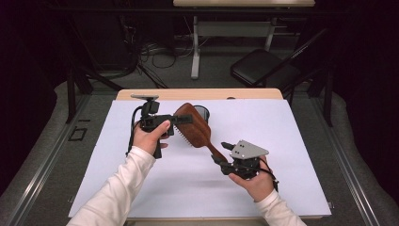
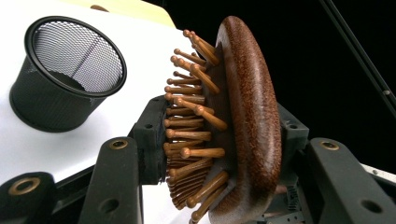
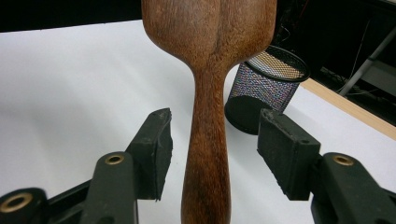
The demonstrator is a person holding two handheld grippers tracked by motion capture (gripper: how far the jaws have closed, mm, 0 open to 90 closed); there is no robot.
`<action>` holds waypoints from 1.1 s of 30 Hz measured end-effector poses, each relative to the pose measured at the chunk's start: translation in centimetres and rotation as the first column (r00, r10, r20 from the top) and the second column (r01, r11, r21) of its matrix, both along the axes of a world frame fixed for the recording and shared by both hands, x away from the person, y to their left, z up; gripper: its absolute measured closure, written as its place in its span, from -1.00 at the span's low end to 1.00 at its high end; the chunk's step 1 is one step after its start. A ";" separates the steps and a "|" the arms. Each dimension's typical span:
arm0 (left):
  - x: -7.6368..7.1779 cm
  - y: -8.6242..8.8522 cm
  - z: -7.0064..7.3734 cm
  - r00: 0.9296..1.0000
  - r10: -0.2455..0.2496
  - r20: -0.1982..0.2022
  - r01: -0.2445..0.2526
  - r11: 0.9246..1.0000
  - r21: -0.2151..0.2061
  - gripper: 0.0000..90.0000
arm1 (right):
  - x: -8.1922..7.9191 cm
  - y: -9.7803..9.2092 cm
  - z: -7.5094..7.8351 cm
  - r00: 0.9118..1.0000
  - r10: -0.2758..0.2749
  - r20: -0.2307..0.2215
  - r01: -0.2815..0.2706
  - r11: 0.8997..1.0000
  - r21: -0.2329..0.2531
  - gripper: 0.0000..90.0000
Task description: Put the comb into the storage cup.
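- The wooden hairbrush (image 1: 195, 126) is a dark reddish-brown paddle with rows of wooden pins on 1 face; it is held above the white table cover (image 1: 282, 141), handle pointing toward the person.
- The left gripper (image 1: 175, 119) is clamped on the brush head, 1 pad on the pins, 1 on the smooth back.
- The right gripper (image 1: 219, 152) has its 2 jaws spread apart, either side of the handle without touching it.
- A black mesh cup (image 1: 203, 112) stands upright on the cover just behind the brush head.
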State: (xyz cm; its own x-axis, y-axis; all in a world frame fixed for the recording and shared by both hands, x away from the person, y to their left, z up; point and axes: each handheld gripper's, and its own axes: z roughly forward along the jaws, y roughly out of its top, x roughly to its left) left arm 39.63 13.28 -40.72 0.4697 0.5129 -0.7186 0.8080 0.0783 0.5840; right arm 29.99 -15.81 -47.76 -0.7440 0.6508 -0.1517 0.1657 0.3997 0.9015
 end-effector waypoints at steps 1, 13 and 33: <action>0.0 0.0 0.0 1.000 0.001 0.001 -0.001 1.000 -0.001 0.11 | 0.0 0.0 0.0 1.000 0.000 -0.002 0.000 1.000 0.000 -0.02; -0.1 0.4 0.3 1.000 0.001 0.010 -0.001 1.000 0.000 0.11 | -0.1 0.0 0.2 1.000 0.002 -0.013 -0.002 1.000 0.009 -0.05; -0.4 0.6 1.4 0.998 0.001 0.065 -0.005 0.998 0.056 0.11 | 0.0 -0.2 0.4 0.999 0.005 -0.042 -0.002 0.997 0.074 -0.28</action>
